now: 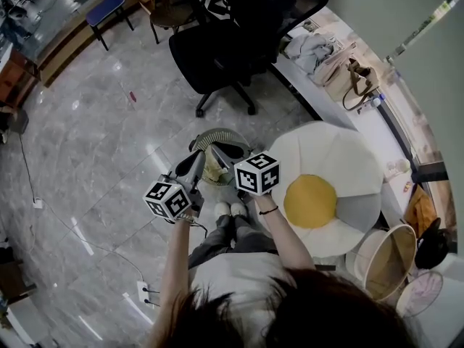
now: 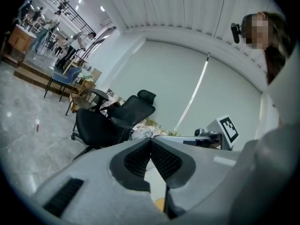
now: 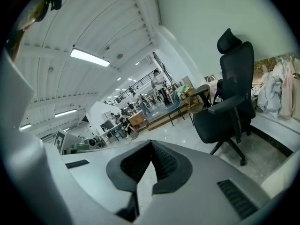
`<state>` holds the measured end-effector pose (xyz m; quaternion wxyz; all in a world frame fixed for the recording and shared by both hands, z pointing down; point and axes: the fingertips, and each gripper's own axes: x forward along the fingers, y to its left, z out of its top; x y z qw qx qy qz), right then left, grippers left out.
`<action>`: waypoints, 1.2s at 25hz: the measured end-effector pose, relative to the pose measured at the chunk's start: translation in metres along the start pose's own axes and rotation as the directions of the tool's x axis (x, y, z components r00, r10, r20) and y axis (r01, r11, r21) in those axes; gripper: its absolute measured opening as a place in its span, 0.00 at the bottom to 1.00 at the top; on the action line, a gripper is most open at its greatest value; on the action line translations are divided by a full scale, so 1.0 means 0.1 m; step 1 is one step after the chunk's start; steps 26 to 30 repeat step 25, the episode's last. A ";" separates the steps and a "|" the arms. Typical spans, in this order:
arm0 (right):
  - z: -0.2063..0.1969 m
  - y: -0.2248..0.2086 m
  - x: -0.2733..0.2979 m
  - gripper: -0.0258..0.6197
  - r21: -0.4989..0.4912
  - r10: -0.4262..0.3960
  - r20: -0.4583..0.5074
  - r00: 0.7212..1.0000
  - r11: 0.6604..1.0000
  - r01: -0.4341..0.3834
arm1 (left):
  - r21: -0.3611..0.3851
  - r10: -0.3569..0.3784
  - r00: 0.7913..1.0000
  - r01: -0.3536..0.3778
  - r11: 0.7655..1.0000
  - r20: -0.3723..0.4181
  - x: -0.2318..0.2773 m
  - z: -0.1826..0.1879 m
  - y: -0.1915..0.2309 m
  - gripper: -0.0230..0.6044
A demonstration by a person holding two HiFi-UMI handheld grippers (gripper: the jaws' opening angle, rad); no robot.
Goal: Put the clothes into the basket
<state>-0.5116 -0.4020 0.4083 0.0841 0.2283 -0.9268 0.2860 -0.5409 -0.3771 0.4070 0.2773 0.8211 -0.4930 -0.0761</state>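
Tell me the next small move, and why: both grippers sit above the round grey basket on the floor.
Probably swing the right gripper toward the crumpled pale clothes on the white counter and open its jaws. It and the left gripper are both shut on nothing, and the round grey basket already holds a cream cloth, so more clothes seem due.

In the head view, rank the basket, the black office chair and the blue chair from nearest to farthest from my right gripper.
1. Basket: on the floor, partly overlapped by the right gripper in the head view.
2. Black office chair: farther up the picture, past the basket, next to the long white bench.
3. Blue chair: far off at the top left.
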 end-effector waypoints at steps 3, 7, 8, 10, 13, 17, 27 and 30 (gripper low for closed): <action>0.00 0.03 -0.01 0.05 -0.028 0.004 0.005 1.000 1.000 -0.004 | 0.014 -0.001 1.000 0.001 1.000 -0.001 0.00 0.02 -0.01 0.05; -0.03 0.06 -0.01 0.05 -0.031 0.010 0.003 1.000 0.999 -0.010 | 0.016 0.004 1.000 -0.004 1.000 -0.001 -0.03 0.01 -0.01 0.05; -0.02 0.06 -0.01 0.05 -0.033 0.010 0.004 1.000 0.999 -0.010 | 0.016 0.004 1.000 -0.004 1.000 -0.001 -0.04 0.01 -0.01 0.05; -0.02 0.06 -0.02 0.05 -0.035 0.008 0.005 1.000 0.999 -0.008 | 0.018 0.005 1.000 -0.005 1.000 -0.001 -0.04 0.00 -0.02 0.05; -0.04 0.05 -0.04 0.05 -0.030 0.005 0.005 1.000 1.000 -0.004 | 0.018 0.012 1.000 -0.012 1.000 0.000 -0.06 -0.01 -0.02 0.05; -0.05 0.04 -0.06 0.05 -0.023 0.002 0.004 1.000 1.000 -0.002 | 0.015 0.014 1.000 -0.014 1.000 -0.002 -0.07 -0.02 -0.03 0.05; -0.06 0.06 -0.11 0.05 -0.023 0.001 0.004 1.000 1.000 -0.001 | 0.009 0.009 1.000 -0.009 1.000 -0.011 -0.08 -0.06 -0.07 0.05; -0.06 0.06 -0.11 0.05 -0.023 0.001 0.004 1.000 1.000 -0.001 | 0.009 0.009 1.000 -0.009 1.000 -0.011 -0.08 -0.06 -0.07 0.05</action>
